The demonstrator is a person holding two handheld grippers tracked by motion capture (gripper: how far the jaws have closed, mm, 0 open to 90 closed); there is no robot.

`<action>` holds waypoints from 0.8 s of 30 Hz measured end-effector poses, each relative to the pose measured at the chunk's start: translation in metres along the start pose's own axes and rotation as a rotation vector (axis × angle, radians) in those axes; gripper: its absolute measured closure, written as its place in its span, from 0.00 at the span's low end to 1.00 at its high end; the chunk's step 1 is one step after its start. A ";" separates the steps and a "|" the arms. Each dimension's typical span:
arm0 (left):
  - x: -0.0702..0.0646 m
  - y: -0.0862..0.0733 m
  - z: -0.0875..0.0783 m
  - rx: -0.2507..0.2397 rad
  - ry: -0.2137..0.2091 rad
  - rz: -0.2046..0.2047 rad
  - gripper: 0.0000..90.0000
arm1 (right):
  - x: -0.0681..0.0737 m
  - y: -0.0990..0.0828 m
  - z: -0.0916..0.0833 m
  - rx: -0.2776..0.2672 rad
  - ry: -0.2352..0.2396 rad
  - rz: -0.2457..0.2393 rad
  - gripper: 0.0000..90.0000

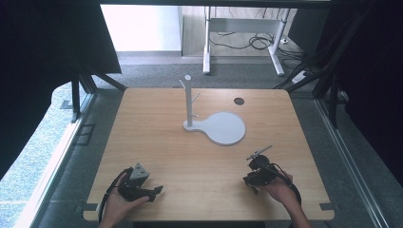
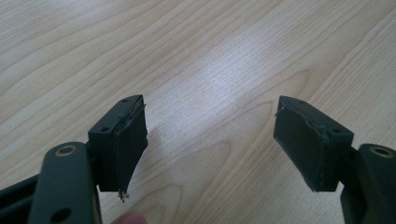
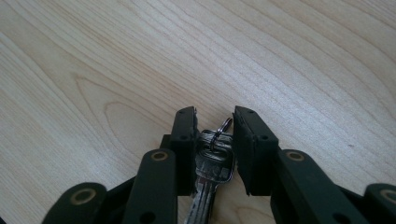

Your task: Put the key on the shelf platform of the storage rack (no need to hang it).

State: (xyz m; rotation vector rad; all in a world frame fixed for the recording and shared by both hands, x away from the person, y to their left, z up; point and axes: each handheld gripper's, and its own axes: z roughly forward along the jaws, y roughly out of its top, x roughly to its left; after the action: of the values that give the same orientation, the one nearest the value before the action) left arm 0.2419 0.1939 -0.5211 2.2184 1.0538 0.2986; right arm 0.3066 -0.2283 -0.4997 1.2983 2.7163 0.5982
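Observation:
A silver key point(image 3: 213, 164) on a small ring point(image 3: 222, 127) sits between the jaws of my right gripper point(image 3: 214, 114), which is shut on it; the blade points back toward the camera. In the high view the right gripper point(image 1: 251, 179) rests low over the table's front right, held by a hand. My left gripper point(image 2: 210, 105) is open with nothing but bare wood between its jaws. It sits at the front left point(image 1: 156, 191), jaws pointing right. A white stand point(image 1: 223, 128) with an upright pegged post point(image 1: 189, 102) stands at the table's middle back.
The wooden table point(image 1: 157, 137) has a dark round hole point(image 1: 239, 101) near its back right. Beyond the far edge are white desk legs point(image 1: 207, 47) and cables on the floor. Dark frames flank both sides.

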 end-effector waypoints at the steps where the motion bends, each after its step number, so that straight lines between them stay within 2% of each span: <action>1: 0.000 0.000 0.000 -0.001 0.000 0.000 0.29 | 0.000 0.001 0.000 0.007 0.000 -0.002 0.81; 15: 0.001 0.000 -0.001 0.000 0.002 -0.001 0.29 | 0.003 0.004 -0.002 0.039 -0.001 -0.031 0.97; 24: 0.002 0.000 -0.001 0.001 0.003 -0.001 0.29 | 0.001 0.005 -0.002 0.046 0.004 -0.034 0.98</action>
State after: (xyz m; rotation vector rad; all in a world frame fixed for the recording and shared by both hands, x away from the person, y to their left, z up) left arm 0.2424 0.1956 -0.5210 2.2189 1.0570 0.3015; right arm 0.3087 -0.2254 -0.4960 1.2588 2.7653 0.5381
